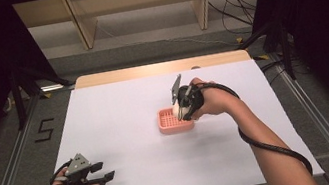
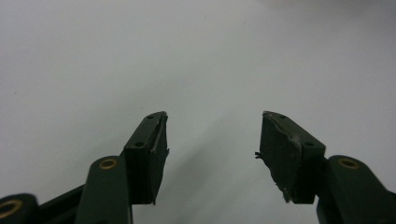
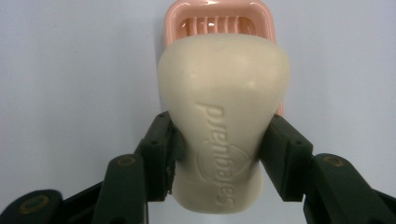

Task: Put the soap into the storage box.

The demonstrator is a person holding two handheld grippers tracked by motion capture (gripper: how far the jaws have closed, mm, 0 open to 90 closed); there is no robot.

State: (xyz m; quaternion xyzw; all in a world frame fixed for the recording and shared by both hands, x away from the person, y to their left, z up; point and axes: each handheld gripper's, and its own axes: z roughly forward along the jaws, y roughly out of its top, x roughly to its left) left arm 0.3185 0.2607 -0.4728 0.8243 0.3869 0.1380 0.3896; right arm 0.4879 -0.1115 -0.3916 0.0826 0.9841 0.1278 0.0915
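Holding soap over the dish

Gripping a cream soap point(image 3: 223, 121) across its narrow waist, right gripper point(image 3: 219, 154) with jaws pressed to both sides and the long axis running straight out ahead between them. Hanging just above the pink dish point(image 1: 165, 126), near the dish's right rim in the high view, soap point(image 1: 176, 109) showing there as a pale spot under the right gripper point(image 1: 183, 111). Seen along the jaws, dish point(image 3: 173, 28) lying directly ahead and below, slatted floor peeking past the soap's far end, long sides appearing roughly in line with the soap. Judged as the setting-down step: lowering straight along that line, soap lengthwise into the dish, likely enough. Worth watching: far end catching on the dish rim if tipped too steeply.

Resting well apart from the dish, toward the near left corner of the table point(image 1: 119, 105), left gripper point(image 1: 101, 174) with jaws spread wide and nothing between them. Same wide-apart stance in its own view, left gripper point(image 2: 212, 140) over bare white surface. Right hand point(image 1: 212, 100) far nearer the dish, so the placing falls to it.
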